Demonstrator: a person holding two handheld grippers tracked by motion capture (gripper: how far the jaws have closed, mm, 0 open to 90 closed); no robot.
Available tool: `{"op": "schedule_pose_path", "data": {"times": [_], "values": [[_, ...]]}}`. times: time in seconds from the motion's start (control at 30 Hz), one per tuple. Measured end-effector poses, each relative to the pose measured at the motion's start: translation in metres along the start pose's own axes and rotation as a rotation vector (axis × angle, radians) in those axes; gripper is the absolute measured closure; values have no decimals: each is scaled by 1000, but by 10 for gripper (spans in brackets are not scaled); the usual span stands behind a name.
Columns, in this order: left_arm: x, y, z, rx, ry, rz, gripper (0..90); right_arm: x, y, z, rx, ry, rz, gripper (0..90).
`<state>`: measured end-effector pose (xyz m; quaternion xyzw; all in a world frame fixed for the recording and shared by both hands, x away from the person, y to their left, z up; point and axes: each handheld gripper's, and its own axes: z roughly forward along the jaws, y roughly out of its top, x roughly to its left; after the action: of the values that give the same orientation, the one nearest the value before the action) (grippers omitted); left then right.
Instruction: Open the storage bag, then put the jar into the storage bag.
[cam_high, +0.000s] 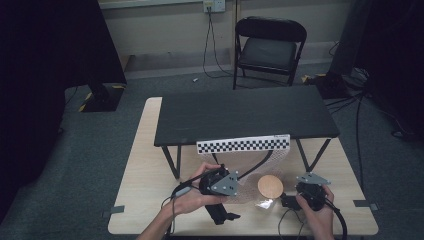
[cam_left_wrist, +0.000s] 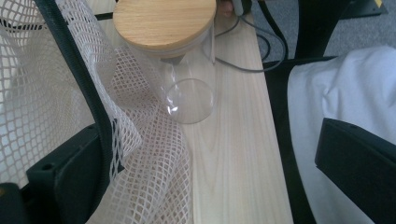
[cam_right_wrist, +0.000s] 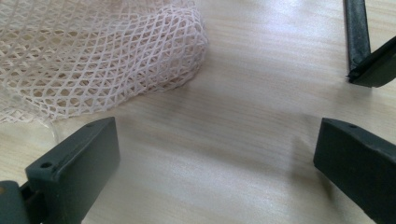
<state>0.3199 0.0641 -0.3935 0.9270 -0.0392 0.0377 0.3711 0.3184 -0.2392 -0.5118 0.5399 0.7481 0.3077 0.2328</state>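
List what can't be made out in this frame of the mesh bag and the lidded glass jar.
- Jar contents: in the left gripper view it looks empty, but the wooden lid and mesh bag hide part of it.
- Bag opening: cut off by the edges in both gripper views.
- Bag's black drawstring: whether the left hand-held gripper touches it is unclear.
- High view: the jar is too small for detail.

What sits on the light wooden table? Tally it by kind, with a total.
Hand-held gripper: 2, left hand-held gripper, right hand-held gripper
Clear glass jar with round wooden lid: 1
White mesh net bag with black strap: 1
Low black rectangular table with checkerboard strip: 1
Total: 5
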Motion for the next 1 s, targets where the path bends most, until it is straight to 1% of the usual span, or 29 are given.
{"op": "schedule_pose_path", "data": {"times": [0.07,0.13,0.3,0.33,0.43,0.6,0.77,1.0], "values": [[0,1,-1,0,-5,-1,5,0,0,0,0,0,0,0],[0,1,-2,-6,-11,-10,5,0,0,0,0,0,0,0],[-2,3,-5,-21,-27,-5,5,0,0,0,0,0,0,0],[-2,3,-6,-34,-35,-4,5,0,0,0,0,0,0,0],[-2,3,-8,-46,-50,-3,5,0,0,0,0,0,0,0],[-4,4,-10,-56,-53,-3,5,0,0,0,-1,0,1,0],[-3,4,-10,-55,-56,-4,5,0,0,0,-1,0,2,0],[-6,4,-10,-56,-42,-7,5,0,0,0,-2,0,7,0]]}}
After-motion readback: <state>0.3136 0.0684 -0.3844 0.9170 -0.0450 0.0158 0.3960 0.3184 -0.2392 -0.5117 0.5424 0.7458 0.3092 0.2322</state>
